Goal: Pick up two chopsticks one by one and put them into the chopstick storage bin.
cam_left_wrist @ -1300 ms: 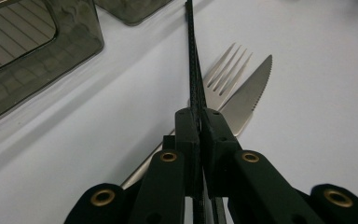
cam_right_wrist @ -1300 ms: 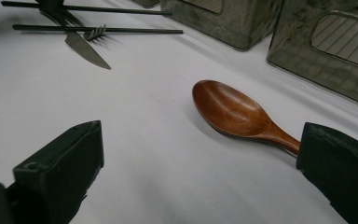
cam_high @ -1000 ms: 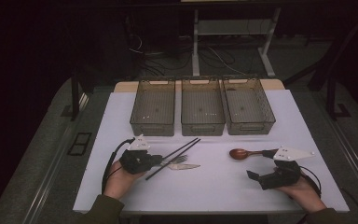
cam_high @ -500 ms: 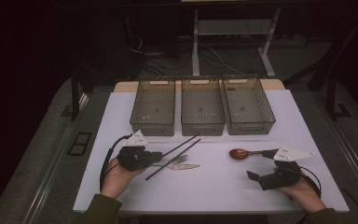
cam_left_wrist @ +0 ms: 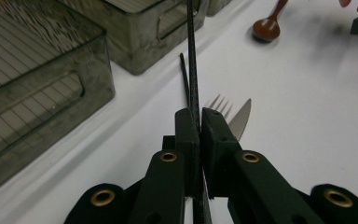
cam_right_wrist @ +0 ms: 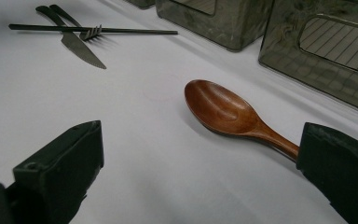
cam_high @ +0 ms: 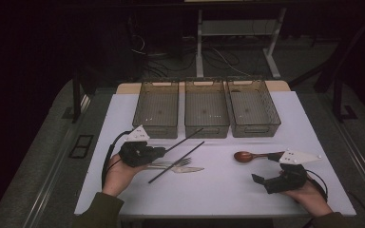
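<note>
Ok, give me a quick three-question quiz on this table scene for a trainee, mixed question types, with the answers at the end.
1. True or false: the left gripper is shut on a thin black chopstick.
2. Multiple choice: what lies nearest the open right gripper? A) serrated silver table knife B) brown wooden spoon C) silver metal fork
3. How many clear grey plastic bins stand along the far side of the white table mat?

Key
1. True; the gripper clamps one chopstick, and the second black chopstick lies across the fork and knife.
2. B
3. Three: the left bin, middle bin and right bin, side by side.
</note>
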### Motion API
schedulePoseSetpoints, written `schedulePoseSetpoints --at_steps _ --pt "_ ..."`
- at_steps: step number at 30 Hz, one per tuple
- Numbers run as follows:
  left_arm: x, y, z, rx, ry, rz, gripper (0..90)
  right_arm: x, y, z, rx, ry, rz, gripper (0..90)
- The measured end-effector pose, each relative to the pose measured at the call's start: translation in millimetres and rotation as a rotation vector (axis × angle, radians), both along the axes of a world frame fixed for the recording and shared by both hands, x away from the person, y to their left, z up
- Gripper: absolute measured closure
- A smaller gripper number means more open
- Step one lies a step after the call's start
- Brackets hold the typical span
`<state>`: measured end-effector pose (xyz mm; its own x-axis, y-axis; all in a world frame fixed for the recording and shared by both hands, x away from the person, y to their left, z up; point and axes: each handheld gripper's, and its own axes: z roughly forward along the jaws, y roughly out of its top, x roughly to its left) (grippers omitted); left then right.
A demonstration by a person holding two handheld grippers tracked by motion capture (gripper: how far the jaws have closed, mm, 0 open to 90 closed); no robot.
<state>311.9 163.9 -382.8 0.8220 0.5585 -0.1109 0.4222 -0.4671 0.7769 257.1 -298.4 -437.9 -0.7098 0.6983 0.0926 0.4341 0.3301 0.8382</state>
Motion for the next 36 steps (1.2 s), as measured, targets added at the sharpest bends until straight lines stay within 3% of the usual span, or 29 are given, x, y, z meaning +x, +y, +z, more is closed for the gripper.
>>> schedulePoseSetpoints --at_steps 20,36 --pt "47.3 3.9 25.8 -0.016 -0.046 0.070 84.7 -1.2 -0.7 0.6 0.006 0.002 -0.003 0.1" --pt "87.2 1.4 38.9 0.016 -0.075 0.111 84.6 -1.7 -0.9 2.5 0.013 -0.001 0.009 0.1"
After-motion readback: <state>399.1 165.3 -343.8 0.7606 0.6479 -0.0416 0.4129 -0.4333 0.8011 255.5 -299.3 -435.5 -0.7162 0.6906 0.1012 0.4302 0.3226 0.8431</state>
